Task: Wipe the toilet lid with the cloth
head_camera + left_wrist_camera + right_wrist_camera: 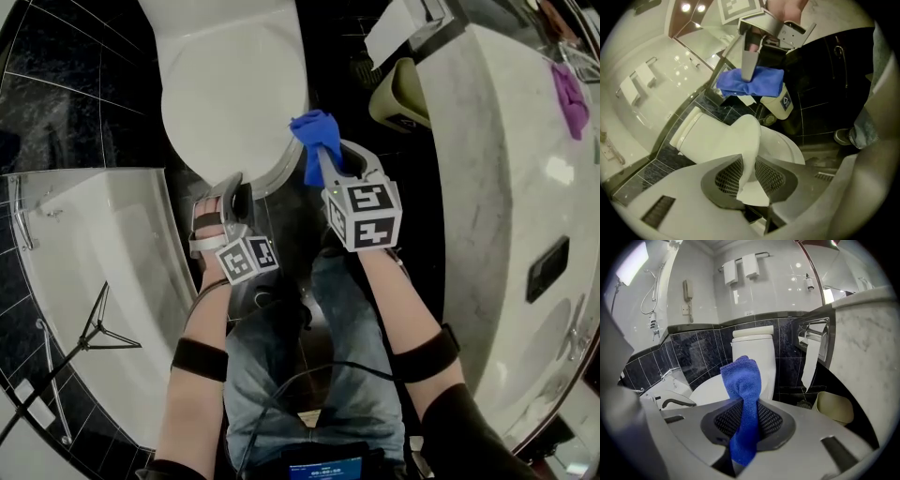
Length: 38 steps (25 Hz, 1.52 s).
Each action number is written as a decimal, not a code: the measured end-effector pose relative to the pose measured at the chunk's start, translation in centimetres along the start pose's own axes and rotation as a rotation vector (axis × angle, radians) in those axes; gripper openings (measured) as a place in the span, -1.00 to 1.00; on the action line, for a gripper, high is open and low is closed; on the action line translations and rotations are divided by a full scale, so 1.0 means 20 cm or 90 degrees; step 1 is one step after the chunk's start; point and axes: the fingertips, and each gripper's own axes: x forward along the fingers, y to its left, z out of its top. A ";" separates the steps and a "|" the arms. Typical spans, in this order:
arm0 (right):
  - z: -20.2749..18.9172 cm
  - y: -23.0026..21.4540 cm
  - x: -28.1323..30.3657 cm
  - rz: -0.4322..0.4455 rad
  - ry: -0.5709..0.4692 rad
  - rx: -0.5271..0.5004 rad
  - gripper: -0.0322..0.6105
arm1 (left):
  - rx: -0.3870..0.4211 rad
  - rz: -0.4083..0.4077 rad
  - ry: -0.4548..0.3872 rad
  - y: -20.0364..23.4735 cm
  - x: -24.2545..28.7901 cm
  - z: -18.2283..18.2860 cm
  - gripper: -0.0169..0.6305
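Observation:
The white toilet lid (234,103) lies at the top of the head view, its front edge toward me. My left gripper (234,185) is at that front edge. In the left gripper view the lid's rim (749,140) runs down between the jaws of the left gripper (747,176) and fills the gap between the pads. To the right of the lid, my right gripper (337,156) is shut on a blue cloth (313,133). The cloth (743,380) stands bunched above the right gripper's (747,414) jaws and hangs below them. The left gripper view also shows the cloth (757,82).
A beige bin (398,94) stands on the dark floor right of the toilet, beside a marble counter (506,141) with a purple cloth (569,98) on it. A white bathtub (94,244) is on the left. My jeans-clad legs (309,375) are below. A toilet paper holder (811,357) hangs on the counter's side.

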 end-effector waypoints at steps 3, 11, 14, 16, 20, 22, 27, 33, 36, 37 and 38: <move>-0.08 -0.01 0.02 -0.005 0.005 -0.001 -0.60 | 0.000 -0.025 0.014 -0.12 0.05 -0.06 -0.72; -0.16 0.01 0.06 -0.007 0.014 0.006 -0.60 | 0.033 -0.093 0.039 -0.35 0.17 -0.20 -0.71; -0.15 0.00 0.06 -0.009 0.015 0.005 -0.60 | 0.036 -0.127 0.046 -0.41 0.20 -0.24 -0.70; -0.15 -0.01 0.06 -0.010 0.017 0.006 -0.60 | 0.028 -0.141 0.047 -0.44 0.20 -0.24 -0.69; -0.13 -0.02 0.05 -0.011 0.022 0.008 -0.60 | 0.011 -0.143 0.051 -0.40 0.17 -0.23 -0.63; -0.13 -0.01 0.04 -0.011 0.026 0.008 -0.60 | 0.005 -0.141 0.051 -0.36 0.15 -0.22 -0.63; -0.04 0.03 -0.01 0.001 0.037 0.006 -0.60 | -0.015 -0.114 0.041 -0.17 0.05 -0.14 -0.74; 0.16 0.09 -0.20 0.015 0.045 0.006 -0.60 | -0.085 -0.076 0.028 0.20 -0.20 0.03 -0.94; 0.31 0.15 -0.30 0.031 0.041 -0.001 -0.60 | -0.154 -0.060 0.018 0.42 -0.36 0.17 -0.94; 0.37 0.17 -0.33 0.037 0.040 -0.004 -0.60 | -0.168 -0.057 0.013 0.49 -0.41 0.21 -0.94; 0.42 0.20 -0.37 0.042 0.038 -0.007 -0.60 | -0.178 -0.055 0.007 0.55 -0.47 0.25 -0.94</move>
